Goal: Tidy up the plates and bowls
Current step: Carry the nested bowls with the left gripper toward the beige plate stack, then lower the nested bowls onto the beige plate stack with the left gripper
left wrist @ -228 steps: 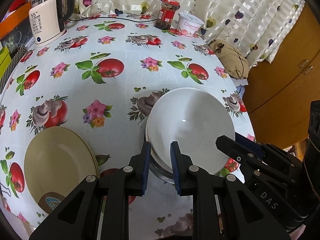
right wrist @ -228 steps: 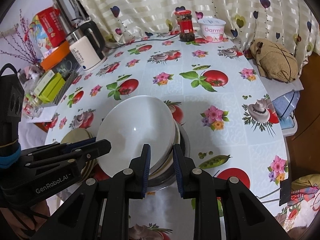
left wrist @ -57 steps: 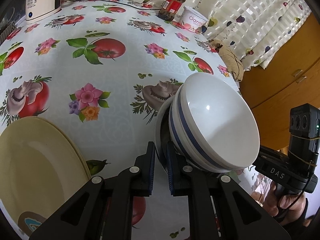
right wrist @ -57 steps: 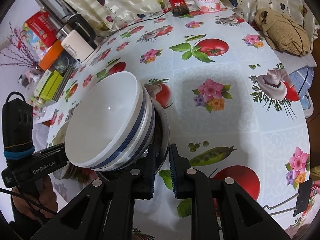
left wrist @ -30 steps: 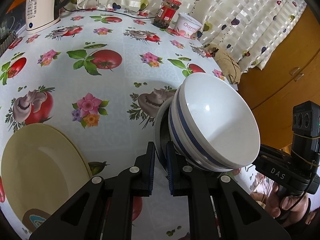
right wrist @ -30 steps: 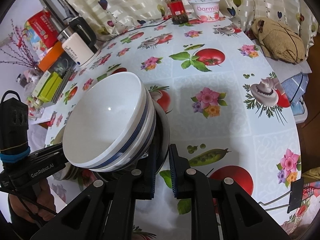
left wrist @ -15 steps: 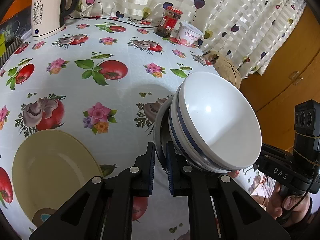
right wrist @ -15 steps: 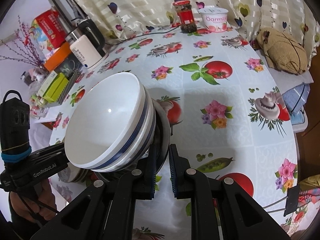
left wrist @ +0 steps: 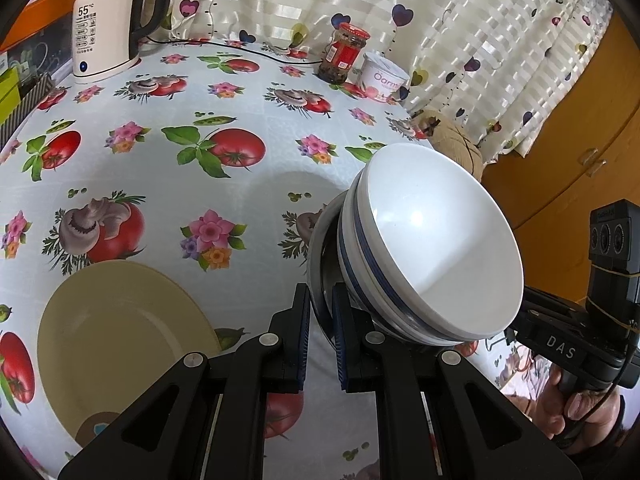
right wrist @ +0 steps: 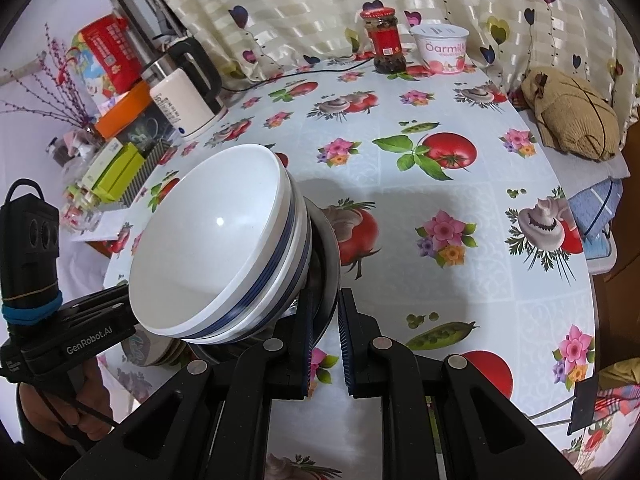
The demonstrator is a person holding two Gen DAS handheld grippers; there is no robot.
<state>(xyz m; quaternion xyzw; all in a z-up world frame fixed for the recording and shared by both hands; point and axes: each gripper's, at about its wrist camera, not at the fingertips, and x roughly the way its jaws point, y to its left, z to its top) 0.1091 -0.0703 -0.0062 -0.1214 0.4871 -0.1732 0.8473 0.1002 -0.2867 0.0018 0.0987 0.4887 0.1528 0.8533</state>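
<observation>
A stack of white bowls with blue stripes (left wrist: 432, 248) sits nested in a metal bowl (left wrist: 320, 256) and is held above the table, tilted. My left gripper (left wrist: 320, 312) is shut on the metal bowl's rim on one side. My right gripper (right wrist: 324, 312) is shut on the metal bowl's rim (right wrist: 330, 256) on the opposite side; the white bowls (right wrist: 216, 244) fill the left of that view. A stack of beige plates (left wrist: 120, 344) lies on the table at lower left of the left wrist view, and partly shows under the bowls in the right wrist view (right wrist: 152, 350).
The floral tablecloth (left wrist: 240, 184) covers the table. At the back stand a white kettle (left wrist: 104, 36), a red-lidded jar (left wrist: 344, 56) and a yogurt tub (left wrist: 384, 80). A tan bag (right wrist: 572, 120) lies past the right edge. Boxes (right wrist: 116, 168) crowd the left edge.
Both grippers have lifted the bowl stack higher above the table over the last second. The grip on the metal bowl's rim is unchanged.
</observation>
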